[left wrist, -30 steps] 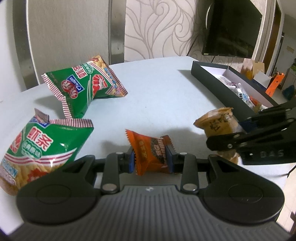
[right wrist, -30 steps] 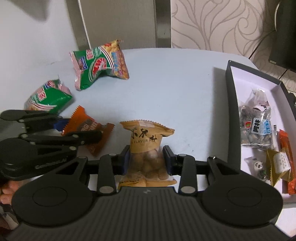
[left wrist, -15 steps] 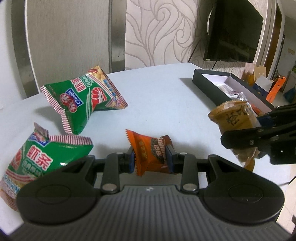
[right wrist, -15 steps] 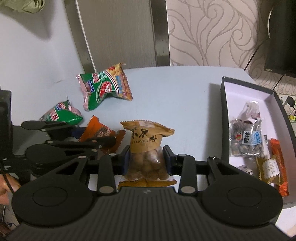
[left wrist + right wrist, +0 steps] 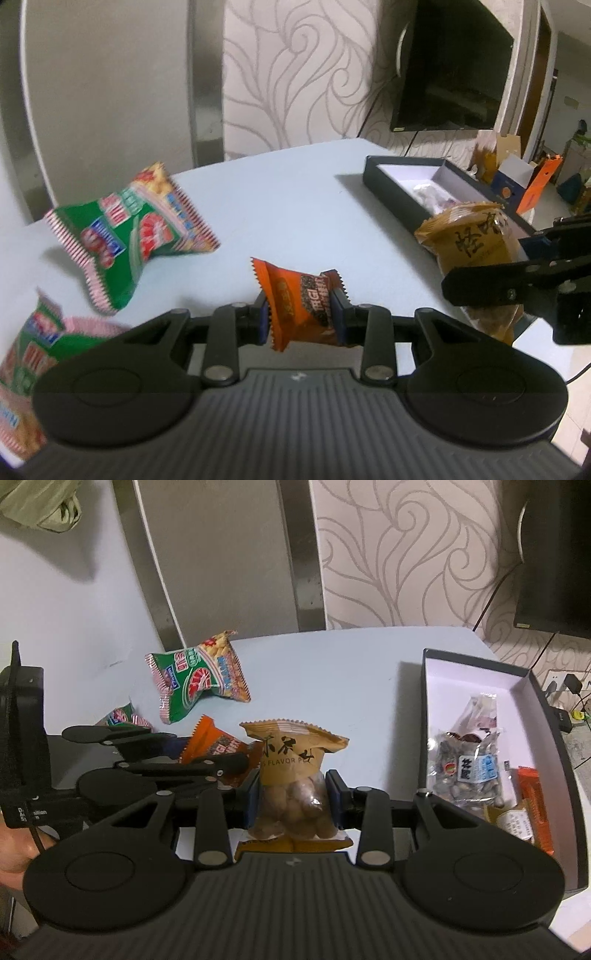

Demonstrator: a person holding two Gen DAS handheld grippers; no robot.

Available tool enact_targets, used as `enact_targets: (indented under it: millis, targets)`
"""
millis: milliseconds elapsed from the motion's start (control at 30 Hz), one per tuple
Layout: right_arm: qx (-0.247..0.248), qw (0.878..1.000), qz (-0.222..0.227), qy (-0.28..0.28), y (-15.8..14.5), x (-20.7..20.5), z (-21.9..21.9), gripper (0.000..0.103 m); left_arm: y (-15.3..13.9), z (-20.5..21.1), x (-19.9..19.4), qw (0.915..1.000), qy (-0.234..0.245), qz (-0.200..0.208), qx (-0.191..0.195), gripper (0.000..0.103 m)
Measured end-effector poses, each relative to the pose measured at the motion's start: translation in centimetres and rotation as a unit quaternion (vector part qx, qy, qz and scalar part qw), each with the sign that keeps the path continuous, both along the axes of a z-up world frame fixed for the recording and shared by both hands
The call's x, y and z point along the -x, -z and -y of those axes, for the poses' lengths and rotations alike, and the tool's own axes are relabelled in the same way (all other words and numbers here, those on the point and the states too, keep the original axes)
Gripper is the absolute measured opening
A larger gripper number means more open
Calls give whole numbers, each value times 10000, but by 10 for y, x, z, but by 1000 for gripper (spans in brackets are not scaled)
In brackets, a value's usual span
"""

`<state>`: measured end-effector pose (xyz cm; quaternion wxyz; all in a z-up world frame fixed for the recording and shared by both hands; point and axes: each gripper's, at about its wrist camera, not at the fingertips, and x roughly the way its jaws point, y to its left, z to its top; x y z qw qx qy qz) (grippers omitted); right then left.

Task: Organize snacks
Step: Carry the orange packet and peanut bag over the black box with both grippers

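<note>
My left gripper (image 5: 300, 320) is shut on a small orange snack packet (image 5: 295, 301), held above the pale blue table (image 5: 288, 206). My right gripper (image 5: 293, 797) is shut on a tan bag of nuts (image 5: 291, 771), also lifted off the table. In the left wrist view the nut bag (image 5: 469, 240) hangs at the right in the other gripper's fingers (image 5: 491, 286). In the right wrist view the orange packet (image 5: 218, 744) shows at the left. The black box (image 5: 424, 701) with a white inside lies to the right and holds several snack packs (image 5: 469, 768).
Two green and red snack bags lie on the table's left side: one (image 5: 129, 229) farther back, one (image 5: 33, 365) at the near left edge. A dark TV (image 5: 450, 70) hangs on the patterned wall. A person's hand (image 5: 14, 853) shows at the lower left.
Both grippers have risen with their packets and drifted toward the box. The table and green bags now sit lower and farther off in both views.
</note>
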<state>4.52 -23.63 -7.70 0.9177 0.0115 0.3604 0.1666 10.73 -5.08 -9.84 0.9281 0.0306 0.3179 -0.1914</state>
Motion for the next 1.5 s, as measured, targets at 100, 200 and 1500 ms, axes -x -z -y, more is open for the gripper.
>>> enact_targets:
  millis: [100, 200, 1500]
  targets:
    - [-24, 9999, 79, 71, -6, 0, 9, 42, -7, 13, -6, 9999, 117, 89, 18, 36]
    - [-53, 9997, 150, 198, -11, -1, 21, 42, -16, 29, -16, 9995, 253, 194, 66, 36]
    - [179, 9933, -222, 1119, 26, -23, 155, 42, 3, 214, -110, 9944, 1038, 91, -160, 36]
